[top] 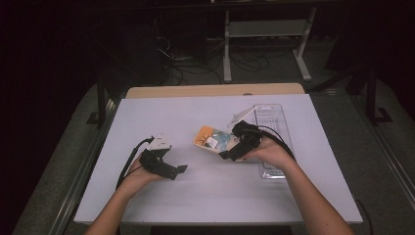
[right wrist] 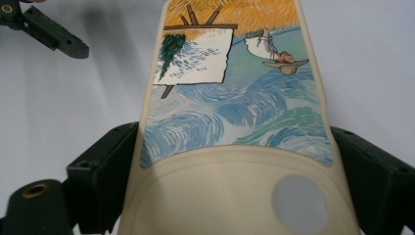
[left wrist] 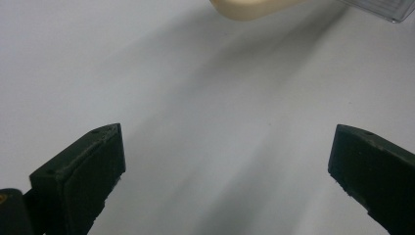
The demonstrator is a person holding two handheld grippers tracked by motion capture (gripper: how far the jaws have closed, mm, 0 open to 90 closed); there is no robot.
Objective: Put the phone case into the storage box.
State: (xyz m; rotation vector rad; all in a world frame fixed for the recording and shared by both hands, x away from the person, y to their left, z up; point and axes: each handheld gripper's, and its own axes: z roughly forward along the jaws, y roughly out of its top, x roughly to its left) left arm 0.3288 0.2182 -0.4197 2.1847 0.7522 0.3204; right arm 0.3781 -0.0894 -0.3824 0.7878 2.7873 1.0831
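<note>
Right gripper view: cream tray (right wrist: 235, 122), swirly blue-orange painting.

High view sits above the person's side, looking forward and down across the whole white table (top: 210, 191), floor and a shelf frame (top: 266, 29) beyond. Left gripper view rides low, close to the tabletop, peering out between its own black jaws; at its top edge it catches the cream painted tray (left wrist: 249, 7), which the high view sees mid-table. Right gripper view is tight in, looking along that tray (right wrist: 230, 112) from its near end, and up in its corner it picks out the left gripper (right wrist: 44, 29), shared with the high view
</note>
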